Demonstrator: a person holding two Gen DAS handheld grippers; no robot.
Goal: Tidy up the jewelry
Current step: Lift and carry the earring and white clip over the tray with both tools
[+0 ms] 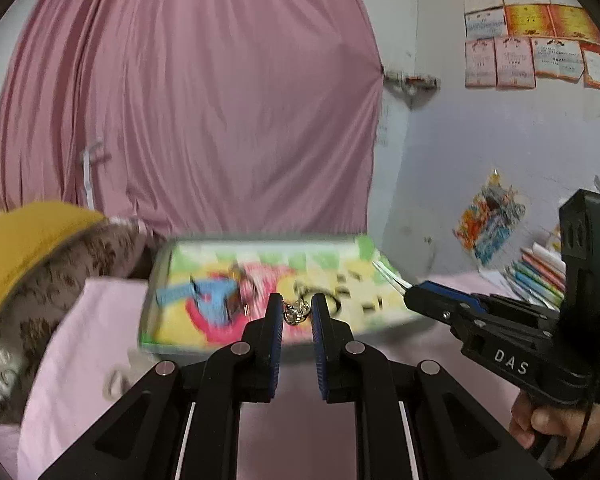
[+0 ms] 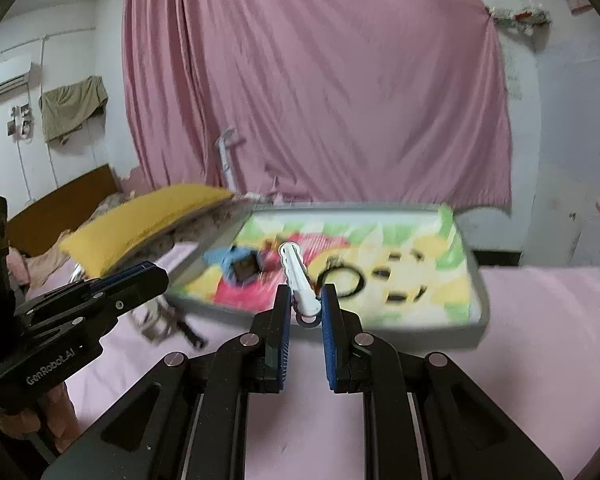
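**Tray ahead of both grippers, each one already loaded**

Left gripper (image 1: 296,312) is clenched on a small gold ornament (image 1: 296,313), held between its tips. Right gripper (image 2: 305,300) is clenched on the near end of a white hair clip (image 2: 296,276); the long axis of the clip points away from the gripper, toward the tray (image 2: 485,304).

The tray lies on the pink bedsheet (image 2: 540,320), in front of both grippers and lower than them. Its floor carries black hair ties (image 2: 342,280) on the right part and a blue item (image 2: 238,266) on the left part.

I judge the right gripper is nearer to the tray, because the tip of the clip already hangs over its floor. The next move probably needs a lowering forward.
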